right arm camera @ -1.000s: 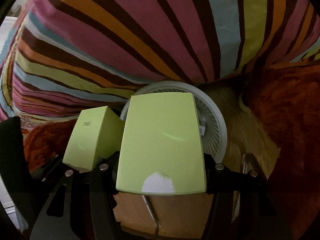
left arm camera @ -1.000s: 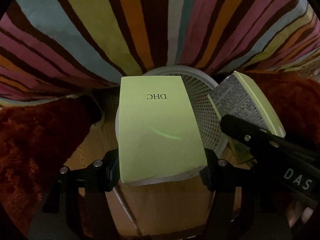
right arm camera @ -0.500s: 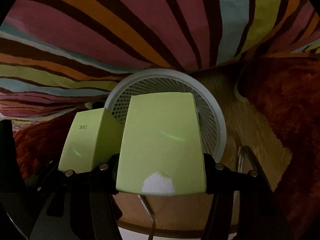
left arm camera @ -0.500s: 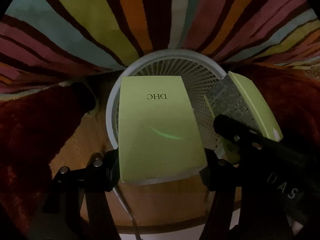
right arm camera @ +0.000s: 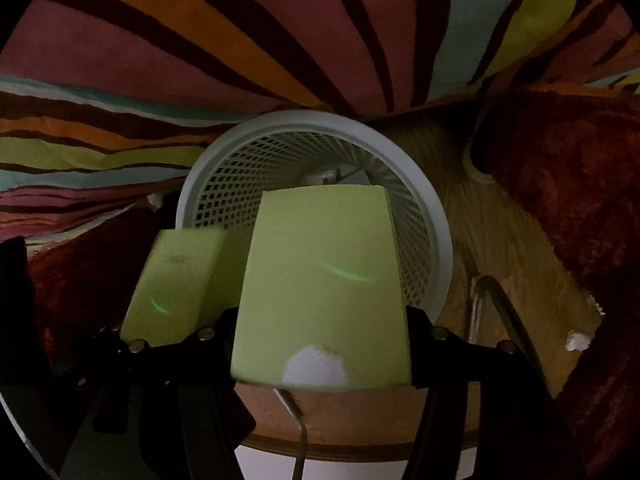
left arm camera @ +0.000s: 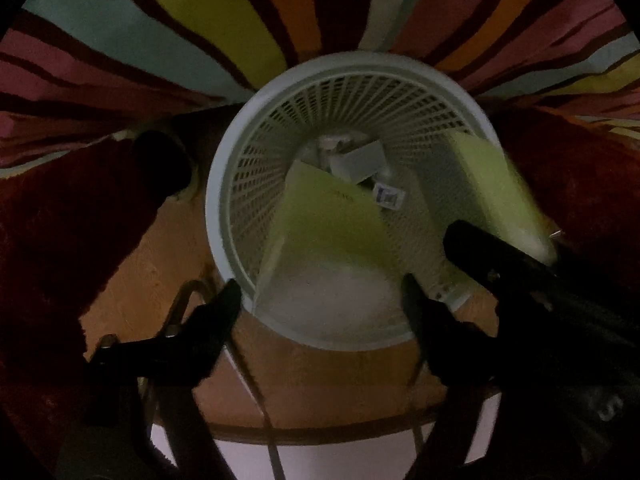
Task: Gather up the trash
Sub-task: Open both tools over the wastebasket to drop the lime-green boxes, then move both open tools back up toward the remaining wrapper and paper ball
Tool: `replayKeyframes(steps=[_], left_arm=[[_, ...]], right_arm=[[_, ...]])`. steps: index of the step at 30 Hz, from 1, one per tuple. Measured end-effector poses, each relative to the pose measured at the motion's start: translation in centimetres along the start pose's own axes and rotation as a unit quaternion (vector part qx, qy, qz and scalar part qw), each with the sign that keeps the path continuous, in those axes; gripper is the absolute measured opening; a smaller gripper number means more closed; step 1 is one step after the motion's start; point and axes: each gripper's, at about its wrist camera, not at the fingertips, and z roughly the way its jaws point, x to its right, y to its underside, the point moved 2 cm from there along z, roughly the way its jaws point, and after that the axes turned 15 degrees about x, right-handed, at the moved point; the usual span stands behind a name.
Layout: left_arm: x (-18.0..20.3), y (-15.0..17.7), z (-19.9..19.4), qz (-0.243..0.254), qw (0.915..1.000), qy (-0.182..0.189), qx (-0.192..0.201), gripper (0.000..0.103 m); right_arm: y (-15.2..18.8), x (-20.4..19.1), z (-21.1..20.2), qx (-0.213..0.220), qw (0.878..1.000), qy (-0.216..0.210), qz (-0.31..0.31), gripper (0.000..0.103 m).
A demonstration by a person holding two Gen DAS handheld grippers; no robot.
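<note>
A white mesh waste basket (left arm camera: 224,184) stands on the wooden floor below both grippers; it also shows in the right wrist view (right arm camera: 436,216). My left gripper (left arm camera: 320,296) is open above its near rim. A lime-green DHC box (left arm camera: 332,220), blurred, is dropping into the basket just past the fingers. My right gripper (right arm camera: 324,320) is shut on a second lime-green box (right arm camera: 324,280) above the basket. That box (left arm camera: 496,184) also shows at the right of the left wrist view. In the right wrist view the first box (right arm camera: 180,276) appears beside the left gripper.
Small pale scraps (left arm camera: 360,160) lie in the basket's bottom. A striped multicolour cushion (left arm camera: 240,20) lies behind the basket. Dark red shaggy rug (left arm camera: 60,240) flanks it left and right (right arm camera: 580,200). A thin cable (left arm camera: 256,392) runs across the wooden floor. White bits (right arm camera: 576,340) lie by the rug.
My left gripper has opened and let go of its green box, which now tilts down into the basket. Both grippers have moved over the basket. The right gripper keeps its box.
</note>
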Motion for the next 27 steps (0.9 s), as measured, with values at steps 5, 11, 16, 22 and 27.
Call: replayKeyframes(steps=[5,11,16,22,27], left_arm=[[-0.4,0.0,-0.1,-0.006,1.0,0.001,0.005,0.088],[-0.3,-0.1,-0.1,-0.008,0.9999,0.006,0.007,0.088],[-0.3,0.0,-0.1,-0.007,0.9999,0.008,0.007,0.088],[-0.5,0.2,-1.0,-0.016,0.9995,0.017,0.02,0.088],[-0.9,0.1,-2.6,-0.027,0.998,0.027,0.051,0.088]], right_arm=[[0.0,0.6,-0.1,0.007,1.0,0.005,0.02,0.085],[0.1,0.7,0.3,0.005,1.0,0.005,0.025,0.085],[-0.2,1.4,-0.3,0.005,1.0,0.001,0.031,0.085],[-0.3,2.2,-1.6,0.016,0.998,-0.018,0.054,0.085],[-0.2,2.2,-3.2,0.044,0.997,-0.033,0.057,0.085]])
